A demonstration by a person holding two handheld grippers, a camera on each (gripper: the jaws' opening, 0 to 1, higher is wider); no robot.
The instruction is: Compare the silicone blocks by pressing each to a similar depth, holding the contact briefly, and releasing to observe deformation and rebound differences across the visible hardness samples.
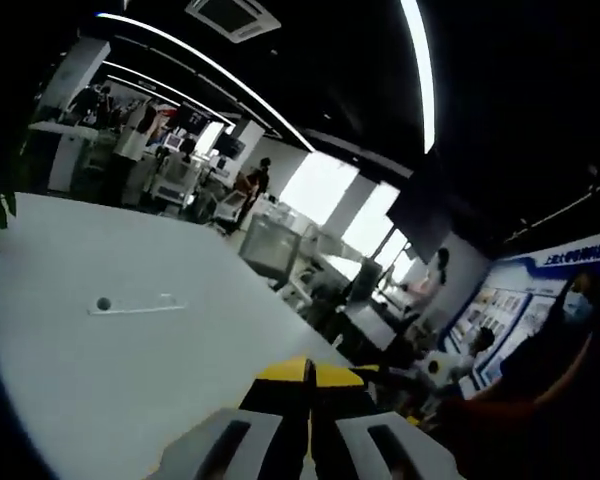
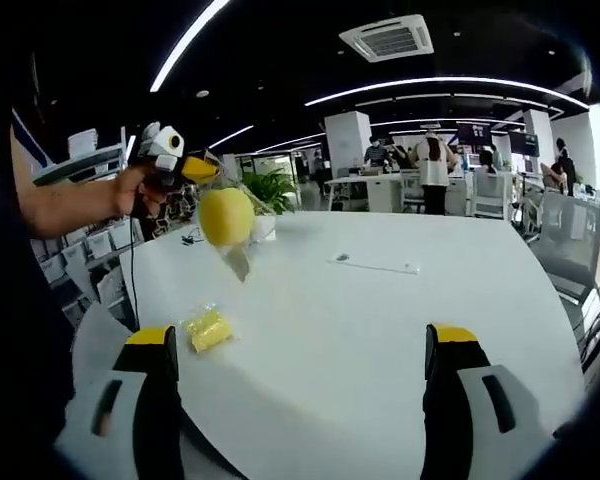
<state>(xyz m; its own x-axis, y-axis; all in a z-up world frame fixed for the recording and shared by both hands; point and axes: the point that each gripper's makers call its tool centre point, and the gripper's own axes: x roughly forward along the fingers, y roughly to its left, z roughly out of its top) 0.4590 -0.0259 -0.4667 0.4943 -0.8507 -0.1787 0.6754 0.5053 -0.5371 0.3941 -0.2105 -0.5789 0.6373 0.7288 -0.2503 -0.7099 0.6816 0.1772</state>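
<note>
A small yellow silicone block (image 2: 210, 330) lies on the white table (image 2: 360, 340), just right of my right gripper's left jaw. My right gripper (image 2: 300, 338) is open, jaws wide apart, nothing between them. A hand holds my left gripper (image 2: 170, 150) up at the left, above the table. A rounded yellow shape (image 2: 225, 215) sits at its front; I cannot tell whether this is a held piece or its own tips. In the left gripper view my left gripper (image 1: 312, 375) is shut, its yellow tips meeting, raised over the table (image 1: 130, 380).
A small round hole (image 1: 103, 303) with a thin strip beside it sits mid-table; the strip (image 2: 375, 264) also shows in the right gripper view. A potted plant (image 2: 270, 195) stands at the far table edge. Desks, chairs and people fill the office behind.
</note>
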